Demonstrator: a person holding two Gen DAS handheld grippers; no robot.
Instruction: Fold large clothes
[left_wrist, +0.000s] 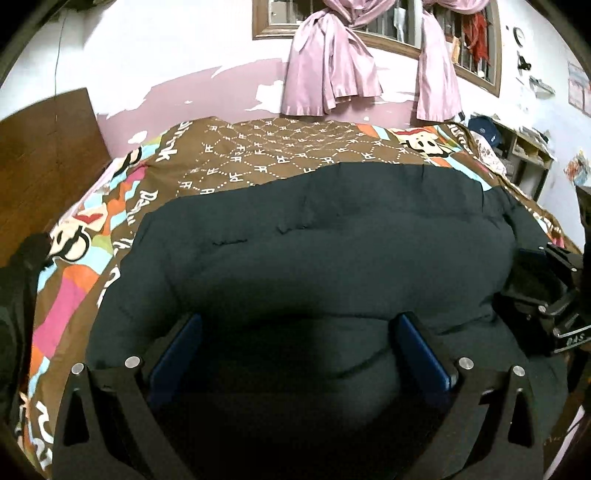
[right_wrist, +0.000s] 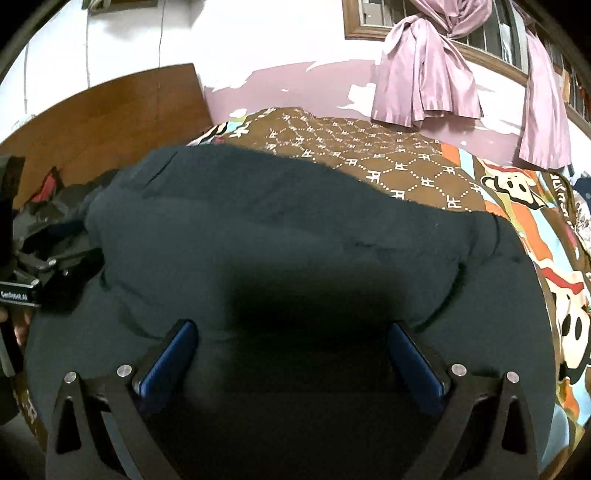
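Both wrist cameras look forward and down, close over the dark garment (left_wrist: 314, 251). They share it, the bedspread (right_wrist: 388, 162) and pink curtains (left_wrist: 328, 70).

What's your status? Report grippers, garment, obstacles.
Left gripper open, right gripper open, both over the dark garment. Garment spread on bedspread. Nothing blocking.

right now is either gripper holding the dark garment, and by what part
Nothing is held. The left gripper and right gripper are both open above the dark garment, which lies on the bed.
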